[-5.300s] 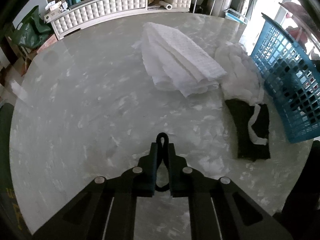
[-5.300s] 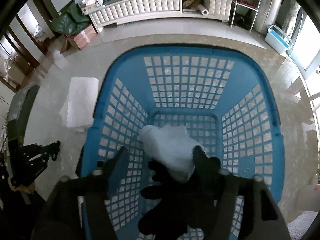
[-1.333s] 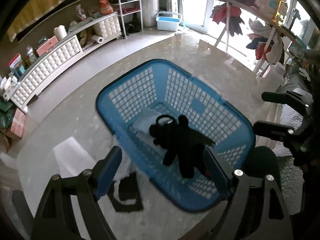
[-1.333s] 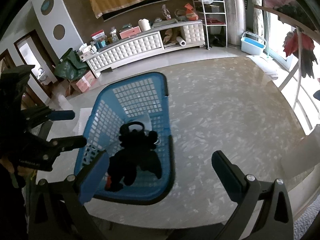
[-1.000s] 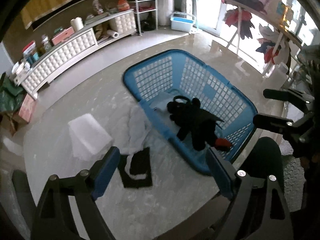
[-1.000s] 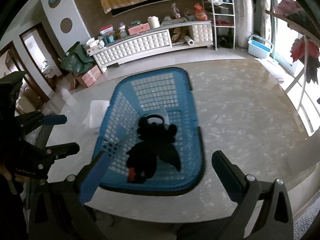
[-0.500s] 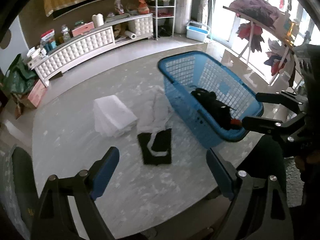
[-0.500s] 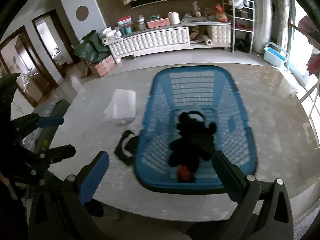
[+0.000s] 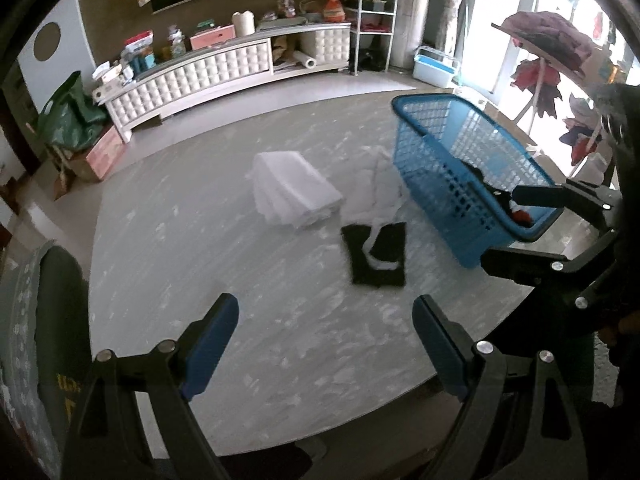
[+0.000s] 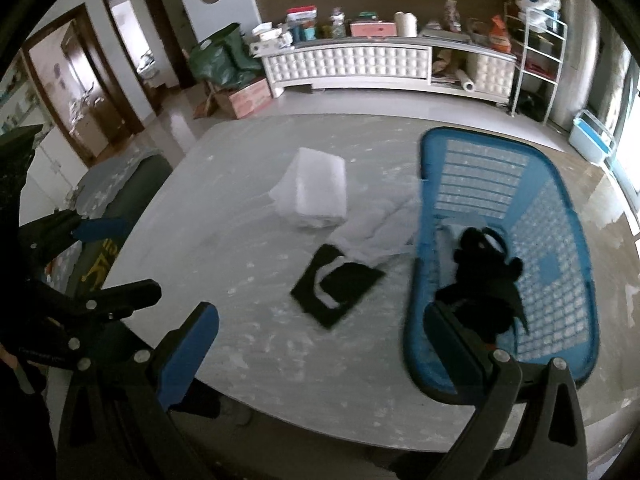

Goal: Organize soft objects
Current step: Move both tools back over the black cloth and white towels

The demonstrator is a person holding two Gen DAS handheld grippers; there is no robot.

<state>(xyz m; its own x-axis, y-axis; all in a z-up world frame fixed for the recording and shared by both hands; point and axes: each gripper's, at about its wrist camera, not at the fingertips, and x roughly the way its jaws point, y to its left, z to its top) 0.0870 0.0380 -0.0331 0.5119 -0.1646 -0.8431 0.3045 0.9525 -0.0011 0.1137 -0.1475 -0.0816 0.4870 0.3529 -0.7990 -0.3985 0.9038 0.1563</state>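
Both views have swung from the basket back over the table; the black plush now lies in the blue basket [image 10: 560,216]

Left to right: your left gripper [image 9: 326,344], jaws apart and empty, faces the folded white cloth [image 9: 294,190] and black cloth [image 9: 378,254] ahead; your right gripper [image 10: 320,344], equally wide, is nearer the black plush [image 10: 484,280], partly hidden behind its finger
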